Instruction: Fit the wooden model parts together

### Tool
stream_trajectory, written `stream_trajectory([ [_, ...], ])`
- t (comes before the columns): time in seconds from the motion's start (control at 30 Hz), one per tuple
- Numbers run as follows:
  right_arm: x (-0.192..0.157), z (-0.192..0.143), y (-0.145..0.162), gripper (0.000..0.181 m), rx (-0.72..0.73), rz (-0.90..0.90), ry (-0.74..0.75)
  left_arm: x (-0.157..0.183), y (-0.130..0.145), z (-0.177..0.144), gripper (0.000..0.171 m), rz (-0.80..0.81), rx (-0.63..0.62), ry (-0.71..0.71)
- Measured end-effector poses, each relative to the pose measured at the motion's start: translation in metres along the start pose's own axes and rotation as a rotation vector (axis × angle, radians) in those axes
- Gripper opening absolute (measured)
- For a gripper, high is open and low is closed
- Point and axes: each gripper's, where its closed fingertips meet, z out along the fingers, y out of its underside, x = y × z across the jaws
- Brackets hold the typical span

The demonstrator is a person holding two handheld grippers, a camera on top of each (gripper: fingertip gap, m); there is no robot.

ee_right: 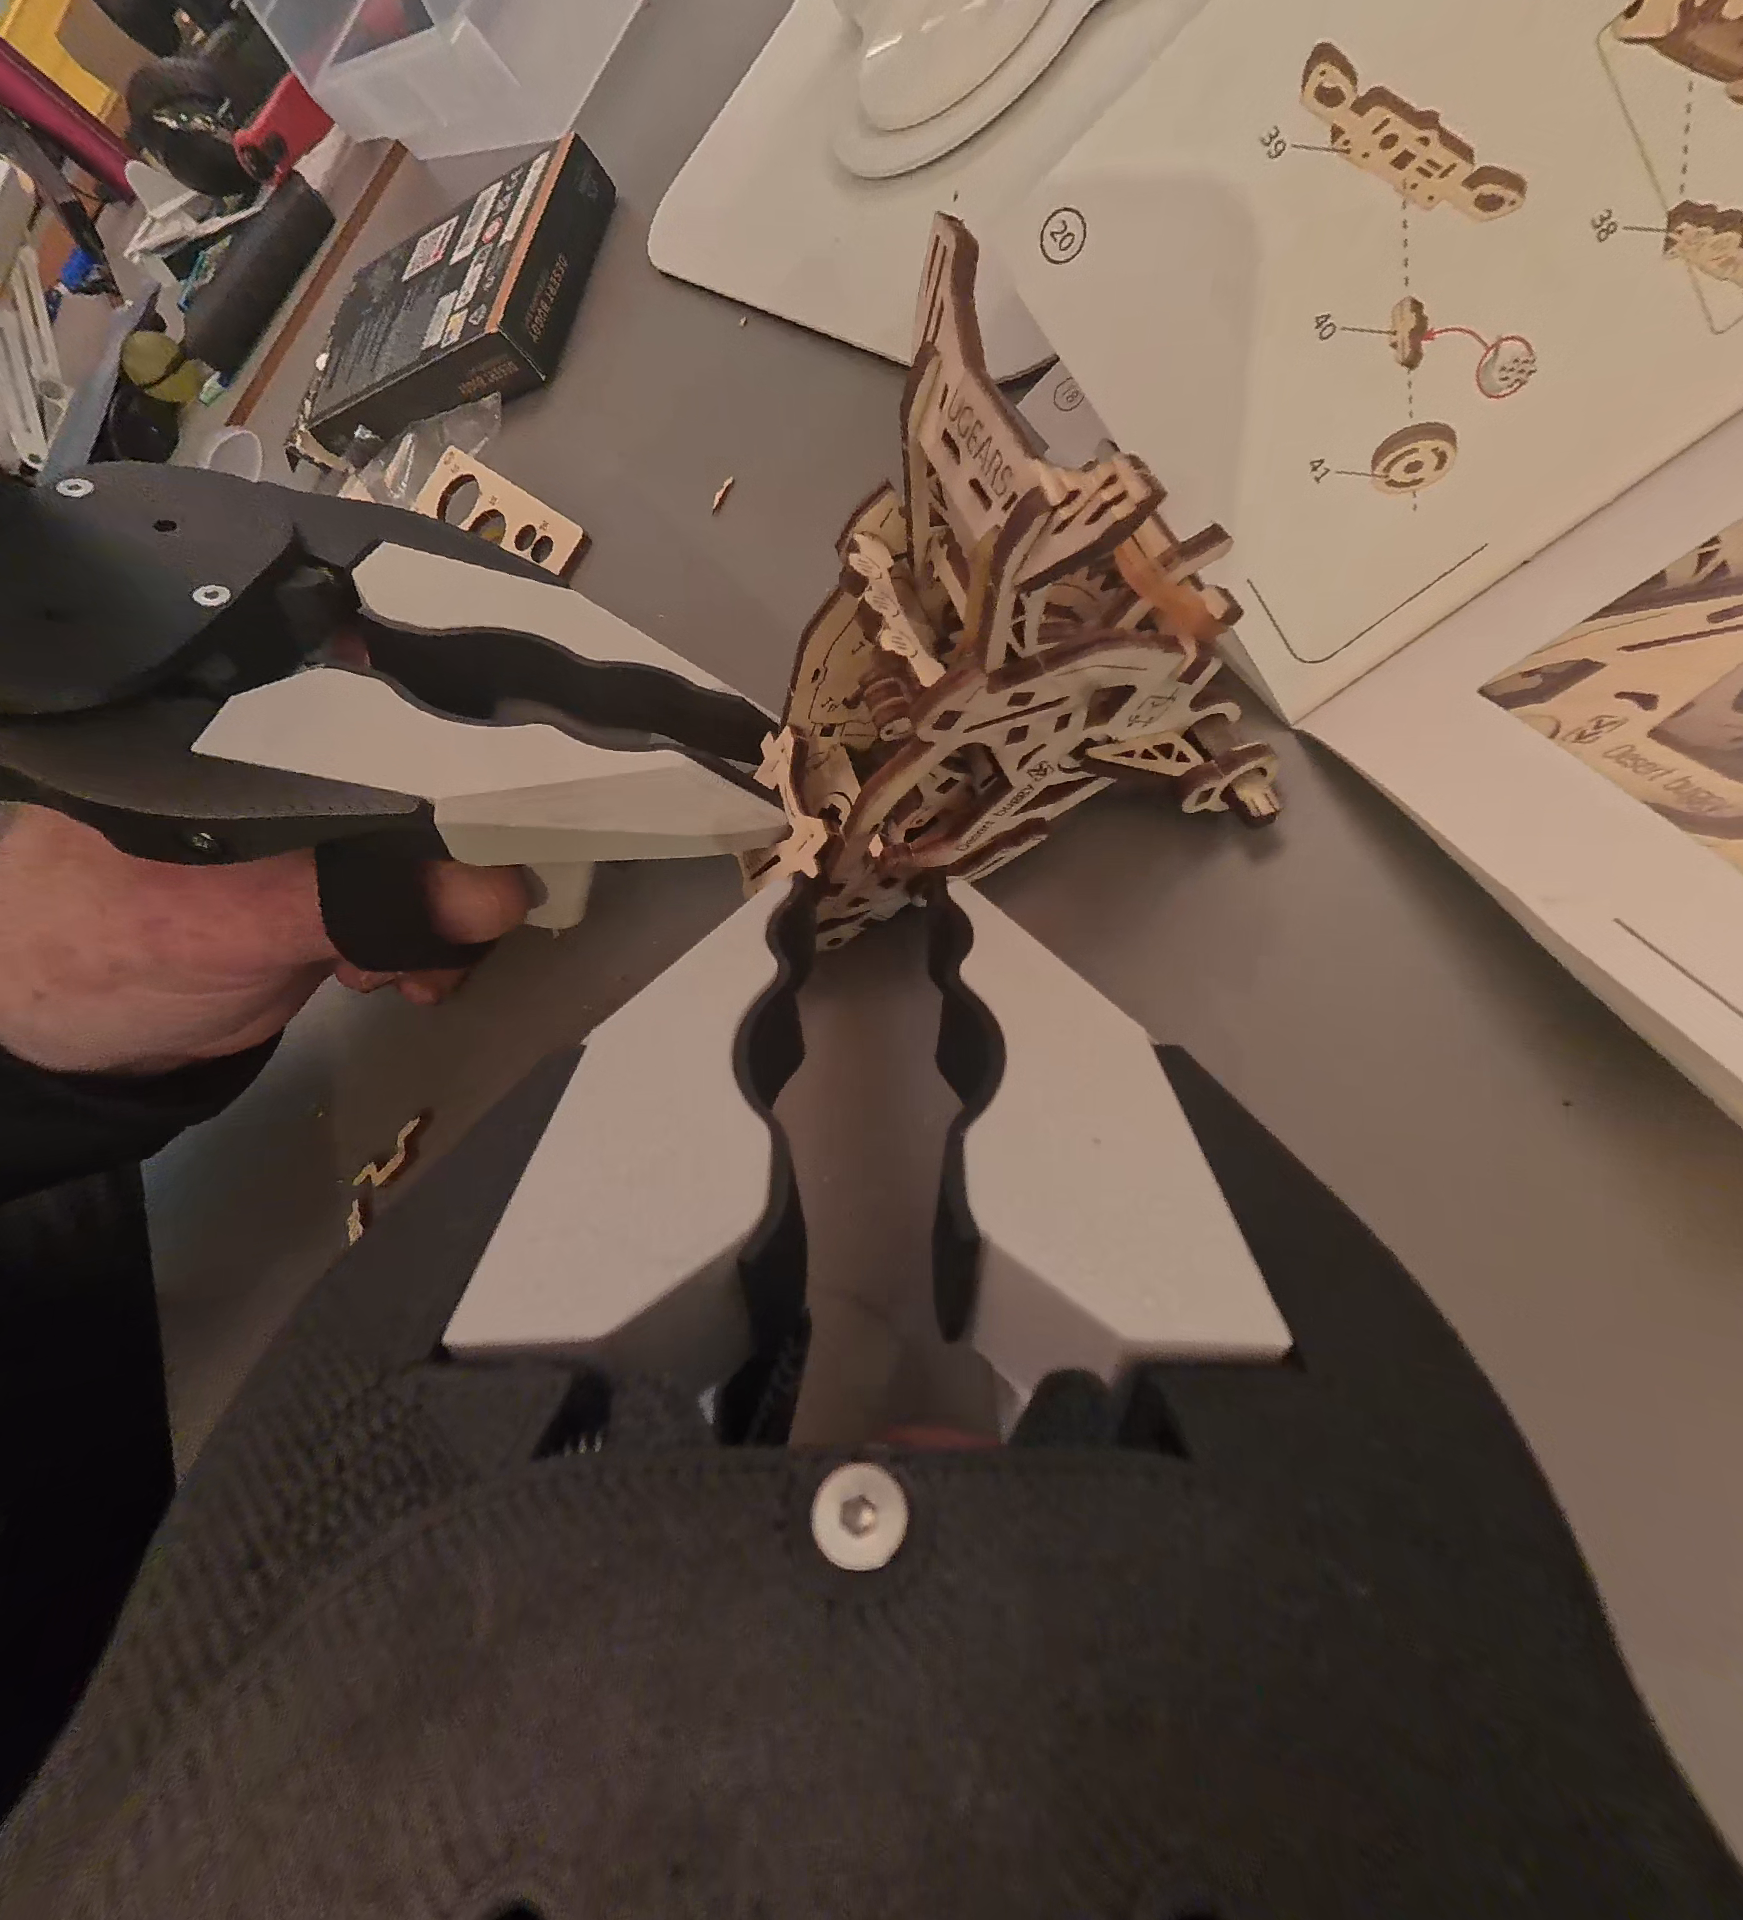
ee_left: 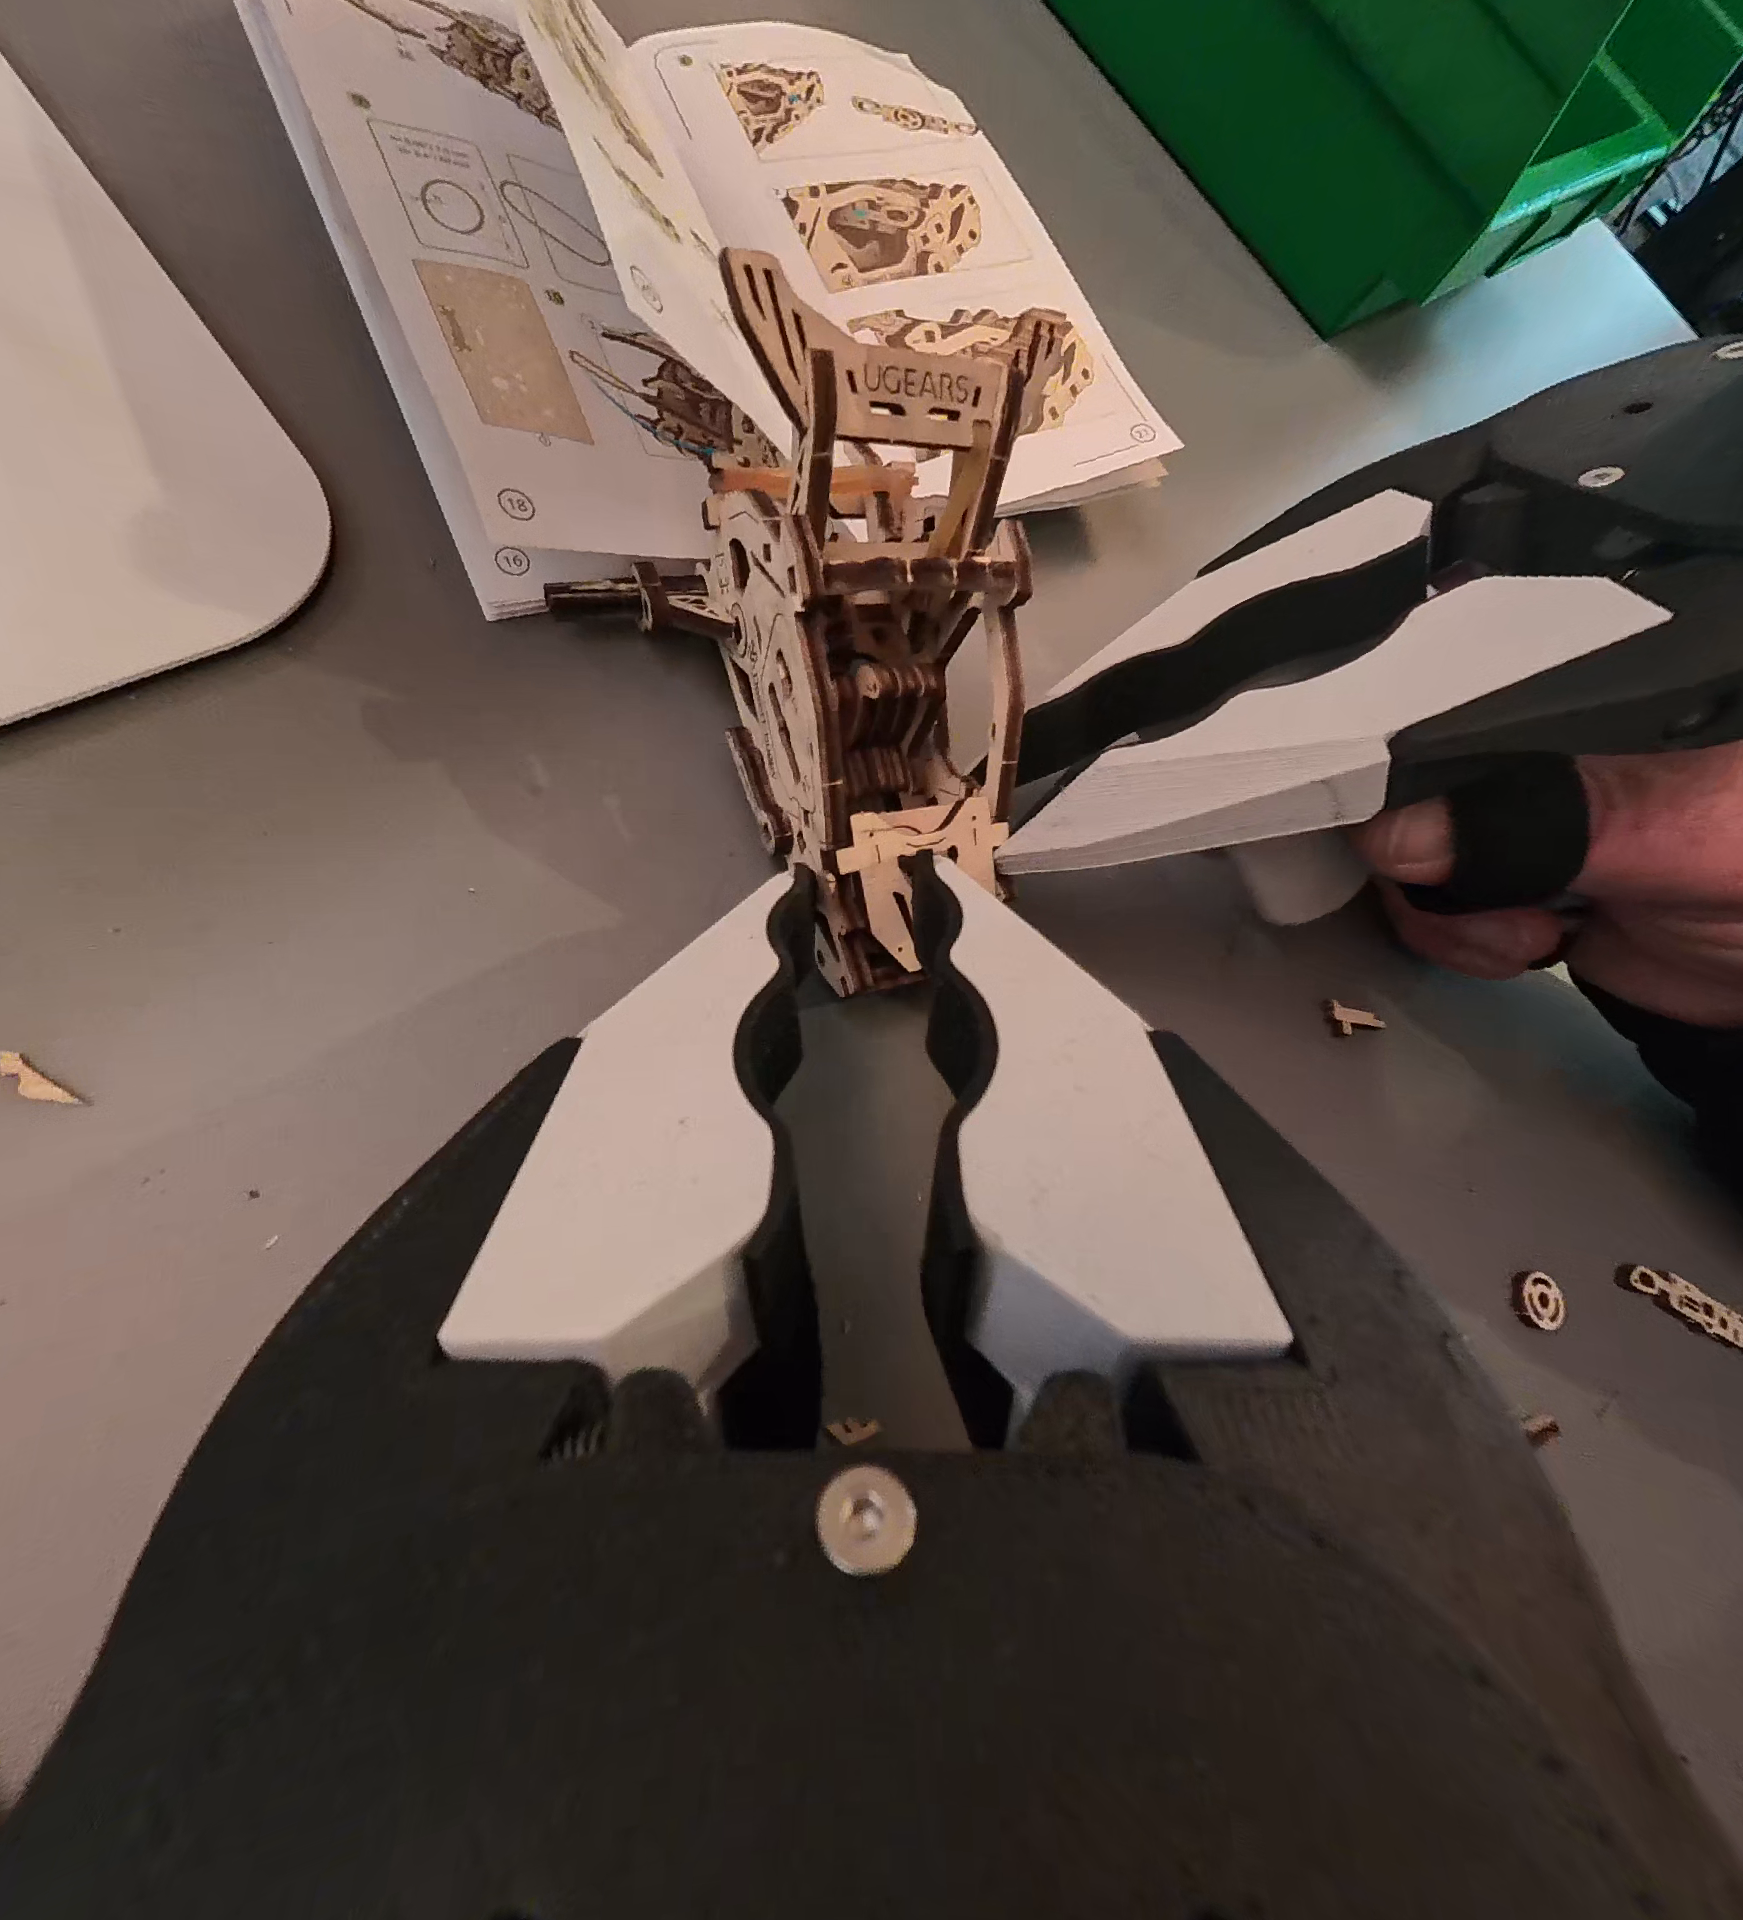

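Wooden model (ee_left: 877,665) clamped at its lower end by left hand-held gripper (ee_left: 865,904), right hand-held gripper (ee_right: 862,906) likewise clamped

My left wrist cam sits right behind my left gripper (ee_left: 867,914), looking forward and down along the fingers, super close to the wooden model (ee_left: 877,665) on the grey table (ee_left: 327,935). The right wrist cam does the same behind my right gripper (ee_right: 862,914), coming at the model (ee_right: 992,707) from the other side. Both views share the model, the open instruction booklet (ee_left: 846,260) (ee_right: 1469,416) and the opposite gripper.
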Motion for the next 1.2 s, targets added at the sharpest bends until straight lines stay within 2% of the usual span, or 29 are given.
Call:
stream_trajectory([
  [0.27,0.000,0.000,0.000,0.019,-0.005,-0.009,-0.008,0.000,0.000,0.000,0.018,-0.067,-0.011,0.067],
  [0.53,0.002,0.000,-0.001,0.018,-0.009,-0.028,0.014,-0.001,-0.002,0.002,0.016,0.011,-0.004,-0.008],
  [0.6,0.002,0.000,-0.001,0.018,-0.007,-0.024,-0.001,-0.001,-0.002,0.001,0.017,-0.024,-0.008,0.028],
  [0.7,0.002,-0.001,-0.001,0.019,-0.006,-0.003,-0.027,0.002,-0.002,-0.005,0.019,-0.137,-0.025,0.174],
  [0.8,0.002,0.000,-0.001,0.019,-0.005,0.001,-0.030,-0.002,-0.009,-0.014,0.007,-0.212,0.020,0.255],
  [1.2,0.004,0.001,-0.003,0.017,-0.007,0.014,-0.026,-0.005,-0.010,-0.005,0.005,-0.246,-0.030,0.311],
])
